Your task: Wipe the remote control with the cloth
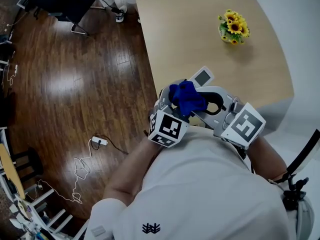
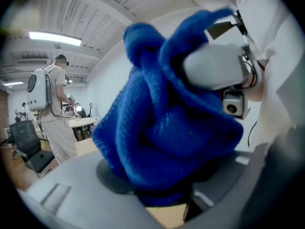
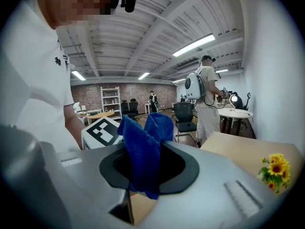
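Note:
A blue cloth (image 1: 187, 96) is bunched up between my two grippers, just above the near edge of the wooden table (image 1: 260, 74). My left gripper (image 1: 176, 100) is shut on it; in the left gripper view the cloth (image 2: 162, 128) fills the middle and rises out of the jaws. My right gripper (image 1: 201, 95) comes in from the right, and the cloth (image 3: 143, 151) stands in the narrow oval between its jaws. The white remote control (image 1: 202, 77) shows just beyond the cloth, its near end hidden. I cannot tell whether it lies on the table or is held.
A small pot of yellow flowers (image 1: 233, 27) stands far back on the table. A power strip with a cable (image 1: 100, 142) lies on the wooden floor to the left. A person with a white backpack (image 3: 205, 104) stands by other desks and chairs.

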A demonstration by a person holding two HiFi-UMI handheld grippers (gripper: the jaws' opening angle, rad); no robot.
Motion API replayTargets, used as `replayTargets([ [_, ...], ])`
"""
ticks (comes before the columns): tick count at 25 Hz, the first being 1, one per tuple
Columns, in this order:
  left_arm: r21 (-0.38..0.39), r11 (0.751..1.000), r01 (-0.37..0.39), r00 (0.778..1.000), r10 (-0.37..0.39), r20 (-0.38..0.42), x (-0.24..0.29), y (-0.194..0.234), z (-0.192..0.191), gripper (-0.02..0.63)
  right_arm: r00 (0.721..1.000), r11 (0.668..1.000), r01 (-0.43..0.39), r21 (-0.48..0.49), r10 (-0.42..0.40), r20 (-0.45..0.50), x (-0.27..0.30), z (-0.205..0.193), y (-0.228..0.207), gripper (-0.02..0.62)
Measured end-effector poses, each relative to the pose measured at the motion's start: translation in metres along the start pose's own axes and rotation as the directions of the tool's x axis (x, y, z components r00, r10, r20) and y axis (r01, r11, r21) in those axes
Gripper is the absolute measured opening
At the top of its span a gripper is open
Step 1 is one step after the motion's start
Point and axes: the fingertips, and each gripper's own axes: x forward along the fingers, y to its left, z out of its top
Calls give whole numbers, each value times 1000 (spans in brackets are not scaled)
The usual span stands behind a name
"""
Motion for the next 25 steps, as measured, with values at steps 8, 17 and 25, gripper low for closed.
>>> replayTargets([
  [8, 2, 1000, 6, 1000, -6, -11, -2, 0, -5, 273, 975, 974, 222, 42, -221, -30, -37, -25, -83, 89],
  [17, -12, 999, 31, 998, -32, -45, 8, -2, -12, 273, 909, 906, 415, 88, -409, -81, -92, -52, -146, 89],
  [25, -27, 999, 29, 983, -34, -180, 42, 10, -53, 275, 886, 870, 461, 175, -440, -149, -125, -99, -153, 89],
])
